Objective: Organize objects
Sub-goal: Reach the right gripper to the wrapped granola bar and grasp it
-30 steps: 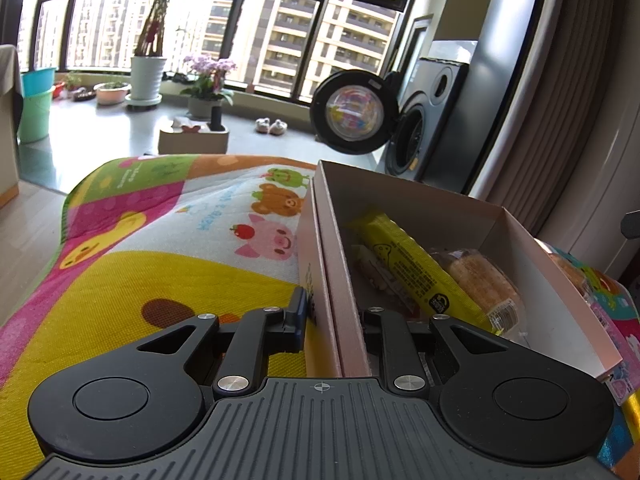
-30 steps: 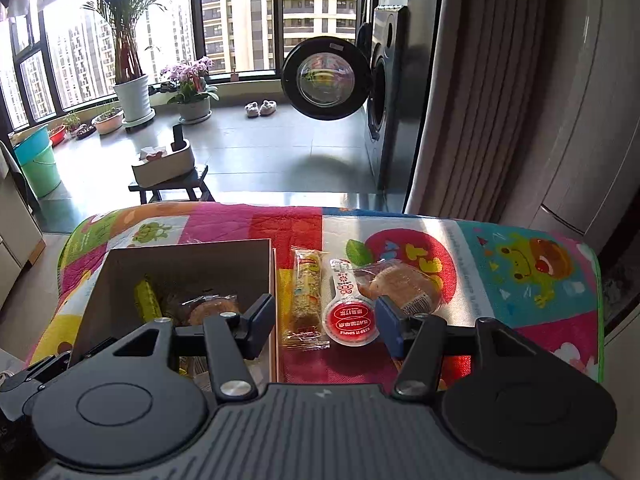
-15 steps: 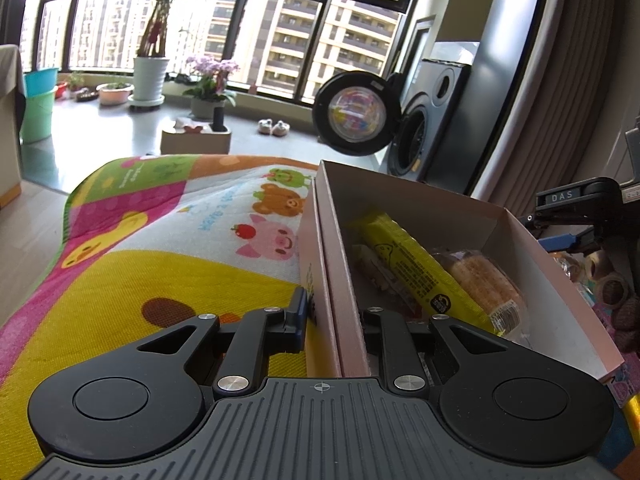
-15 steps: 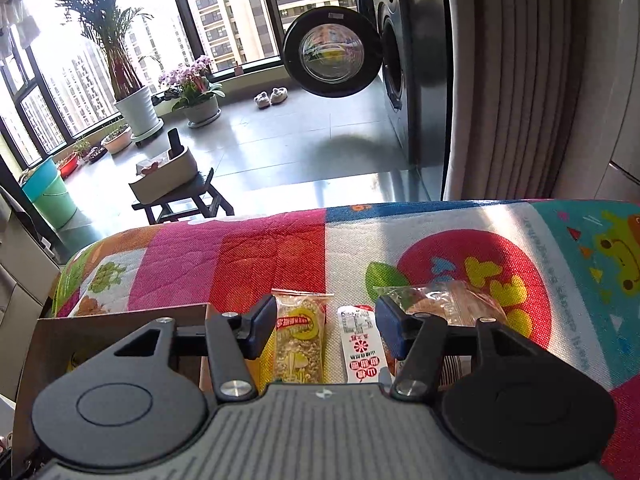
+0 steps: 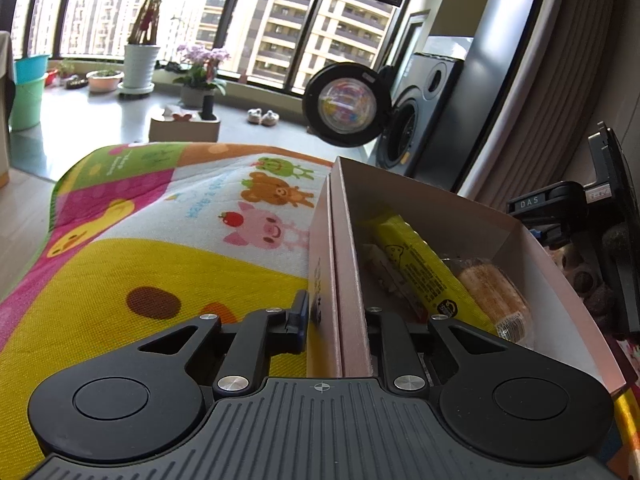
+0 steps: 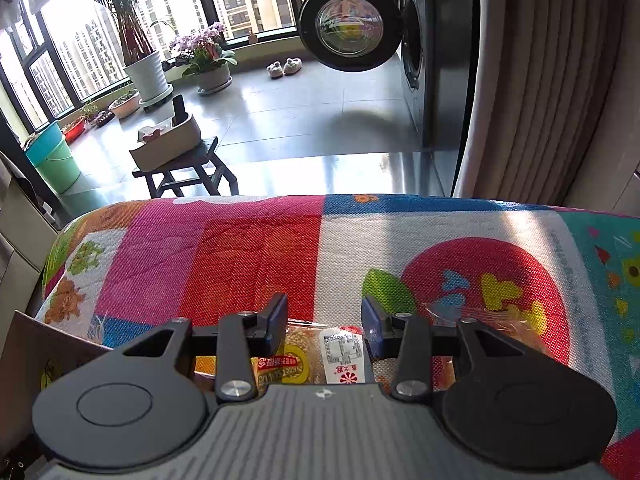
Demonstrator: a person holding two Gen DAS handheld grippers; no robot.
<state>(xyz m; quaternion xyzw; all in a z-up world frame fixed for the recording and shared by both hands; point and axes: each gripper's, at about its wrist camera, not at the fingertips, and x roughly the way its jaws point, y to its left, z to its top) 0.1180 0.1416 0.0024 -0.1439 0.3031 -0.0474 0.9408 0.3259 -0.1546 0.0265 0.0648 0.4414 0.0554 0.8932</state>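
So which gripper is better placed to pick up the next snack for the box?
Right. The right gripper hangs open directly over the loose snack packets, while the left gripper is clamped on the box wall, steadying it.

Right gripper (image 6: 324, 318) now sits low and close over the two snack packets (image 6: 316, 354), jaws narrower than a second ago; most of the packets and box hidden beneath it. In left wrist view, right gripper (image 5: 580, 216) appears beyond the box (image 5: 440, 208).
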